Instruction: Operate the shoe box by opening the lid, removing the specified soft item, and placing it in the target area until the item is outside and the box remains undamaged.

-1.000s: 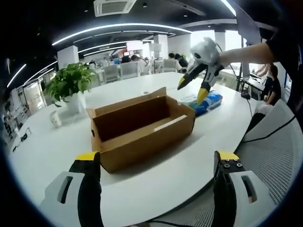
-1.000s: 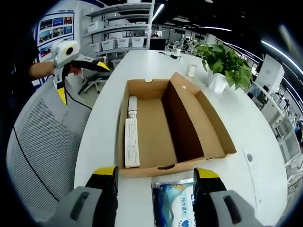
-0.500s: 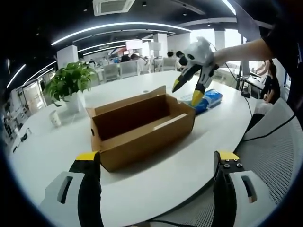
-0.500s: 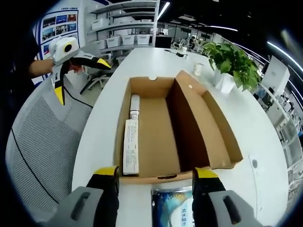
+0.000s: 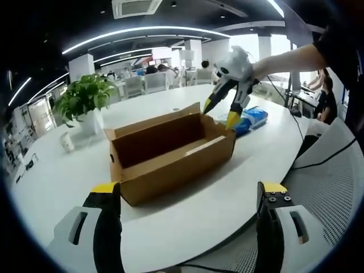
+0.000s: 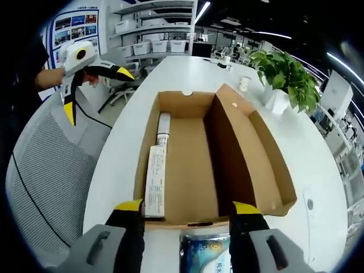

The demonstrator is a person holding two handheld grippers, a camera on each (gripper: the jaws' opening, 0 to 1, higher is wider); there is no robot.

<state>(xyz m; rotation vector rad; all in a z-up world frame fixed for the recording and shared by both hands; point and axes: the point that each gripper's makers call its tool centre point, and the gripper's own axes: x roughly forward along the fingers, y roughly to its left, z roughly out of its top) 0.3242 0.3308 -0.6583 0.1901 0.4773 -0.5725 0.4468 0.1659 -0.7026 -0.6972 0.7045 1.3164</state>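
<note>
We see shoe box (image 6: 210, 159) open on white table (image 5: 187, 210), lid flap up; long white carton (image 6: 154, 179) lies inside along one wall; soft blue packet (image 6: 206, 255) outside, just beside box end, between right gripper (image 6: 187, 213) jaws, spread wide, contact unclear; left gripper (image 5: 187, 196) jaws wide, holding nothing, near table edge; potted plant (image 5: 84, 102) behind box.

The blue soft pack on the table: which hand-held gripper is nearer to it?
Right. The right hand-held gripper hangs just above the blue soft pack, beside the shoe box; the left hand-held gripper is off the table's edge.
</note>
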